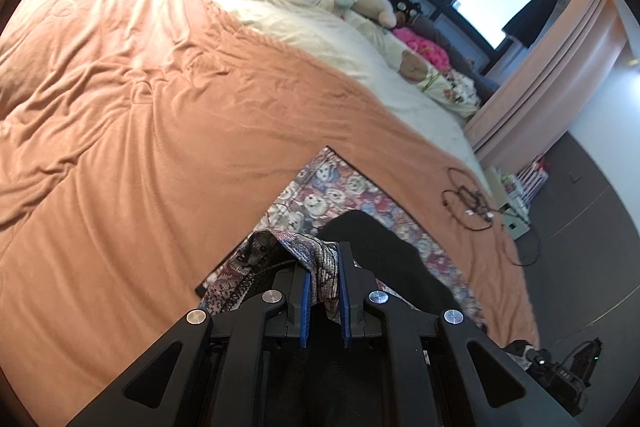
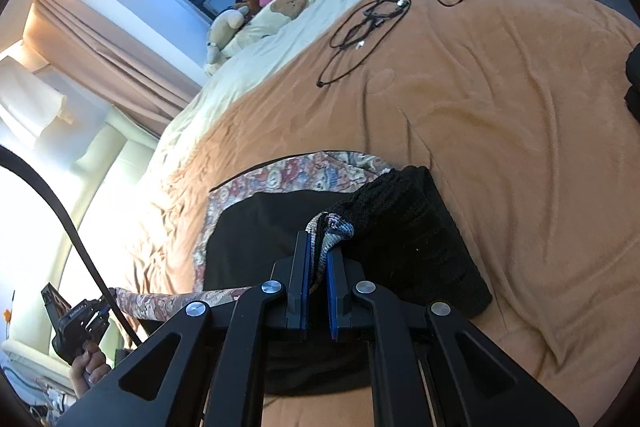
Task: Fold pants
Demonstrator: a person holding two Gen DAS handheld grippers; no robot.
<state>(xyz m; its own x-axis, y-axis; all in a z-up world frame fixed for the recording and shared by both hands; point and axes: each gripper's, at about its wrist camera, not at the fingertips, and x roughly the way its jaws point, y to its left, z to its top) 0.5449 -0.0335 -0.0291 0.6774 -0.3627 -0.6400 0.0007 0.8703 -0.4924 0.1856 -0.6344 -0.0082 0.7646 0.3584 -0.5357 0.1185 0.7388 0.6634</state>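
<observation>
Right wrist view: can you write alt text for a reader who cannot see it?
The right tongs are shut on a bunched edge of the patterned pants, lifted over an orange blanket. A black cable lies farther up the bed.

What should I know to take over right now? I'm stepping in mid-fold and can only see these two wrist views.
Left gripper: shut on an edge of the patterned pants.
Right gripper: shut on another bunched edge of the same pants, beside a black knitted garment.
Where things are: the pants lie partly spread on the orange blanket, their far corner flat, with black fabric lying over them. A tangle of cables lies further up the bed.
Done: both edges gripped and lifted.
Left: carry the held edges over, lay the fold flat, release.
</observation>
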